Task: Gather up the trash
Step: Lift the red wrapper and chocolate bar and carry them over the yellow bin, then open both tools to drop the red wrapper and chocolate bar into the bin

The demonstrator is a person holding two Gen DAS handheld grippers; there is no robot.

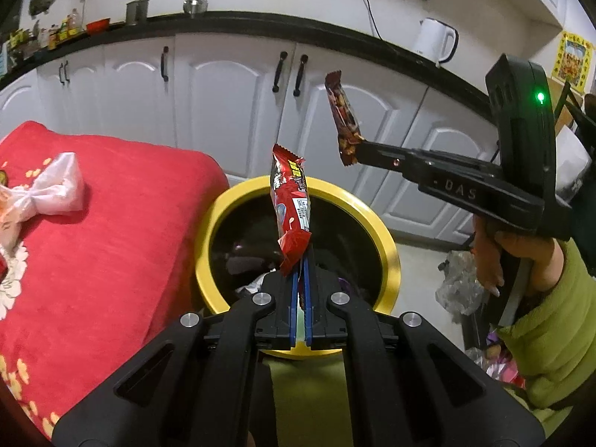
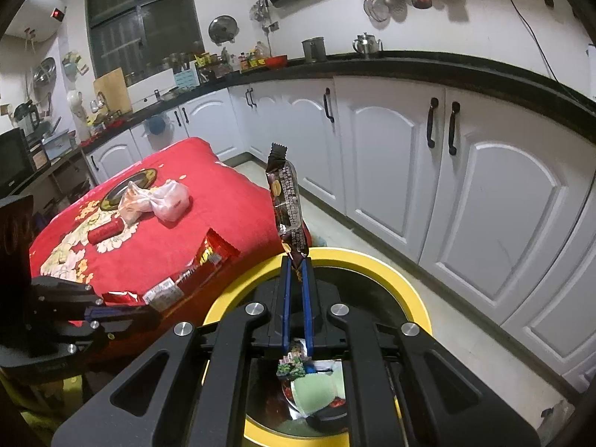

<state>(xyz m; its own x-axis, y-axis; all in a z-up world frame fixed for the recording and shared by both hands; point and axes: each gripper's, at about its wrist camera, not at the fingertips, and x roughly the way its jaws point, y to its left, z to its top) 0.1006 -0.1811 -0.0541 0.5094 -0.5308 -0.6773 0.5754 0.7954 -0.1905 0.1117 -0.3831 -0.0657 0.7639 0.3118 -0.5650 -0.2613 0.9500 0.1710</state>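
Note:
In the left wrist view my left gripper (image 1: pixel 301 260) is shut on the bottom end of a red snack wrapper (image 1: pixel 291 201), which stands upright over the mouth of a yellow-rimmed bin (image 1: pixel 389 246). My right gripper (image 1: pixel 358 150) reaches in from the right, shut on a dark brown snack wrapper (image 1: pixel 342 111) above the bin's far side. The right wrist view shows my right gripper (image 2: pixel 297 260) clamping that brown wrapper (image 2: pixel 287 197) over the bin (image 2: pixel 376 260). At its left edge my left gripper (image 2: pixel 154 311) holds the red wrapper (image 2: pixel 208 257).
A table under a red flowered cloth (image 1: pixel 111 231) stands just left of the bin, with a knotted white plastic bag (image 2: pixel 164 197) and a small red cylinder (image 2: pixel 106 232) on it. White cabinets (image 2: pixel 391 156) line the far side. Crumpled bags (image 1: pixel 456 283) lie on the floor to the right.

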